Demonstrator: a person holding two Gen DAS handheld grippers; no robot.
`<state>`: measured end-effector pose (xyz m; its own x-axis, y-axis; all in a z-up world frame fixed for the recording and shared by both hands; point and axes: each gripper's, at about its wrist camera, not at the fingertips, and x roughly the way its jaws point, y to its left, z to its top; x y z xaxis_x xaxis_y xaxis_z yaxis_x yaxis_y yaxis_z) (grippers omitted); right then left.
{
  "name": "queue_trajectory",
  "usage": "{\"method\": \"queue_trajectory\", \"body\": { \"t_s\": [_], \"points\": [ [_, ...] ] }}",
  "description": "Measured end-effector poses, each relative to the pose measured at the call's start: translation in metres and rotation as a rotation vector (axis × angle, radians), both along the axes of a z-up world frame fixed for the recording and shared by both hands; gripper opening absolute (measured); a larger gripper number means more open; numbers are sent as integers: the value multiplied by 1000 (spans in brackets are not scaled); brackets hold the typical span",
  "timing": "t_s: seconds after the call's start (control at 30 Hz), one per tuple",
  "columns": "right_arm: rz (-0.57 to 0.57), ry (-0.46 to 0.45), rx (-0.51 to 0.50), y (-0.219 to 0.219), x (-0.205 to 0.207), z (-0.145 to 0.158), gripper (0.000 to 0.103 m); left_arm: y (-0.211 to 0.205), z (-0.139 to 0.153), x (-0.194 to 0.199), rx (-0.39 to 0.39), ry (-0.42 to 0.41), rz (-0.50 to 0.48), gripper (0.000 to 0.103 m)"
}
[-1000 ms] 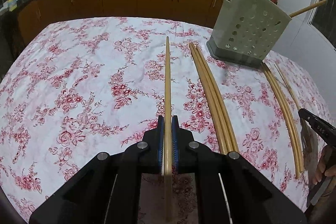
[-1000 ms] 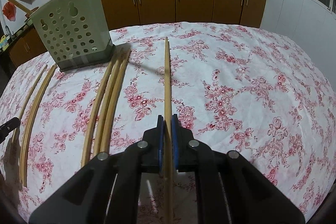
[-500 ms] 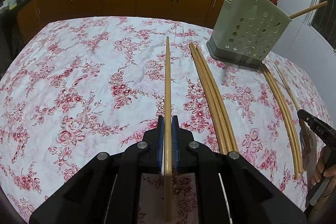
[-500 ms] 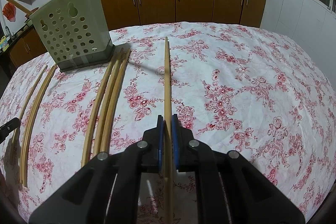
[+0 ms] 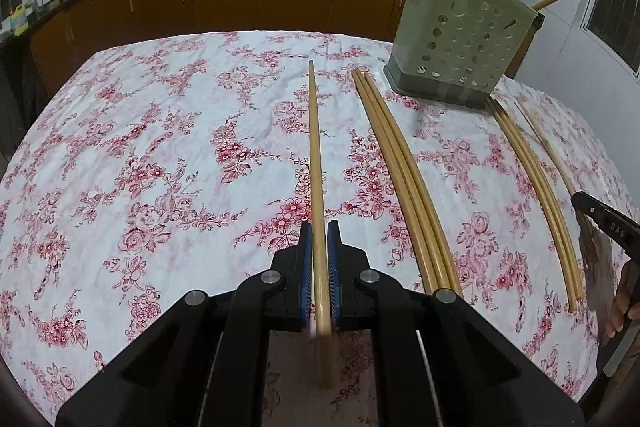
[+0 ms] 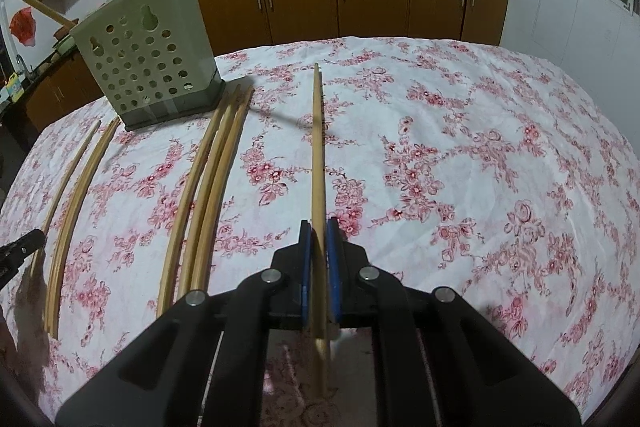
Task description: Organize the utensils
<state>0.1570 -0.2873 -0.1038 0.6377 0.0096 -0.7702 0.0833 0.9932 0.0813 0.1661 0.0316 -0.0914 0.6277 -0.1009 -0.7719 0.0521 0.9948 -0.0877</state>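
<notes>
1. Left gripper [image 5: 319,241]: jaws nearly closed, clamped on 1 chopstick [image 5: 316,163], held above floral counter [image 5: 160,155].
2. Right gripper [image 6: 319,239]: same, pinching its own stick [image 6: 317,147] near the butt end.
3. Target: green holder [image 5: 460,39], far side of counter; 2 sticks already inside.
4. Keep grip firm; tilt tip down before entering holder rim, 1 hand at a time.
5. Avoid loose bundle [image 5: 400,171] & pair [image 5: 536,187] on approach.
6. Release only once tip seated inside.
</notes>
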Motion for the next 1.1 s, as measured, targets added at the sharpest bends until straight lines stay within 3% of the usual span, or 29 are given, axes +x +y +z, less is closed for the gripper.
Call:
{"method": "queue_trajectory", "body": {
  "t_s": [0.2,0.57,0.87,1.1],
  "points": [
    [-14,-54,-1,-4,-6,16,8,2,8,2,5,-16,1,8],
    [-66,-350,22,-19,-32,109,8,17,110,-9,-88,-311,31,8],
    [-58,-489,61,-24,-41,161,8,18,154,-11,-123,-405,16,7],
    [37,-554,147,-18,-49,213,8,7,188,-17,-149,-452,-54,7]
  ]
}}
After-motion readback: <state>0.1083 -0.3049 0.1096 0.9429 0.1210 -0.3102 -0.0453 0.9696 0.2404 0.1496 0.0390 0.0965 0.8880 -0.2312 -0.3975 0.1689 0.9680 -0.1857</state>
